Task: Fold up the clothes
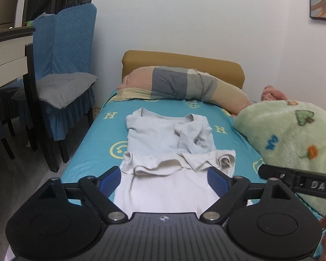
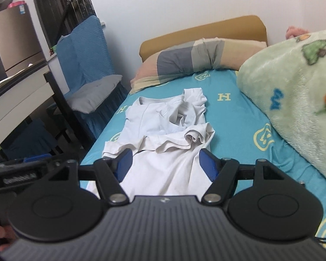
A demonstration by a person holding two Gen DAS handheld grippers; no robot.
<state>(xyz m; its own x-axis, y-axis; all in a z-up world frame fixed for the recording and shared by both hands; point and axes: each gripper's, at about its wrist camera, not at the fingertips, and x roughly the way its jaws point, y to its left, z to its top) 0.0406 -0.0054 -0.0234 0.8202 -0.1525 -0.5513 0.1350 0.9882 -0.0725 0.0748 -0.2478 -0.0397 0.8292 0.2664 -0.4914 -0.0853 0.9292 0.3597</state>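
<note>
Two garments lie in the middle of both frames on the turquoise bed sheet (image 1: 93,143): one pale blue-grey cotton shirt (image 1: 154,134) farther away, and one white cotton T-shirt (image 1: 163,187) nearer, overlapping its lower edge. The sheet carries yellow smiley faces and the letter "H". One checked pillow (image 1: 180,82) and one green fleece blanket (image 1: 293,143) are beyond and at the right. The left gripper (image 1: 165,178) and the right gripper (image 2: 165,163) are both spread wide over the white T-shirt, pinching nothing. On the black part at the right of the left view I read "DAS".
</note>
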